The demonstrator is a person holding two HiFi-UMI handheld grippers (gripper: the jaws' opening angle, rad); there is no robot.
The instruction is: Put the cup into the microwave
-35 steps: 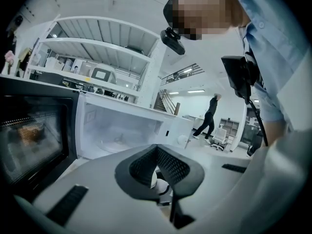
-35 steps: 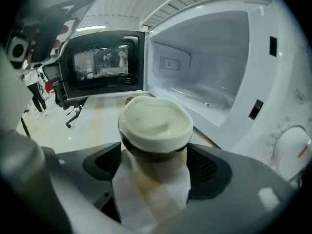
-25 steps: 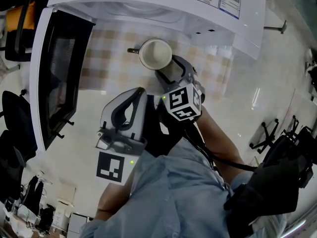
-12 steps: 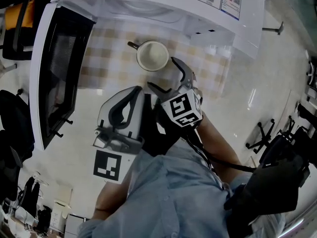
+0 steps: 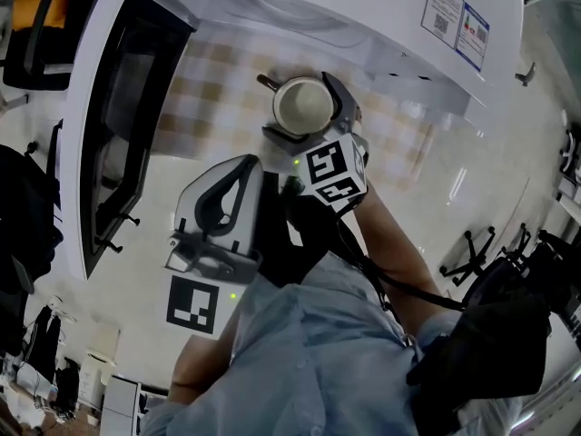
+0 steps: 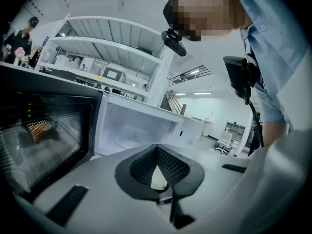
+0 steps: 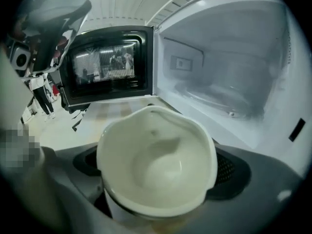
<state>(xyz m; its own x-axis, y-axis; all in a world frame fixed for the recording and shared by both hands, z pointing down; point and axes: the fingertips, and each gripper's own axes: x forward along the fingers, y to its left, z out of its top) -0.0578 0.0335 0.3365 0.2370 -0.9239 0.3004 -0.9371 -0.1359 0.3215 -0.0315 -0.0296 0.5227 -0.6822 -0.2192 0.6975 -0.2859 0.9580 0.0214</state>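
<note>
A cream cup point(image 5: 305, 104) with a dark handle stands upright on the checked cloth point(image 5: 209, 80), in front of the white microwave's point(image 5: 363, 25) open cavity point(image 7: 229, 77). My right gripper point(image 5: 302, 109) reaches around the cup, one jaw on each side; its jaws have just been opening. In the right gripper view the cup point(image 7: 156, 169) fills the gap between the black pads point(image 7: 229, 172). My left gripper point(image 5: 254, 166) hangs beside the right one, nearer the door. It is shut and holds nothing point(image 6: 157, 150).
The microwave door point(image 5: 118, 125) with its dark window stands swung open at the left. Its glass turntable point(image 7: 219, 99) lies bare inside. An office chair base point(image 5: 486, 243) stands on the glossy floor at the right. A person point(image 6: 19, 38) stands far off.
My right gripper's jaws have spread and slid forward, from just short of the cup to either side of it. The left gripper has shifted slightly.
</note>
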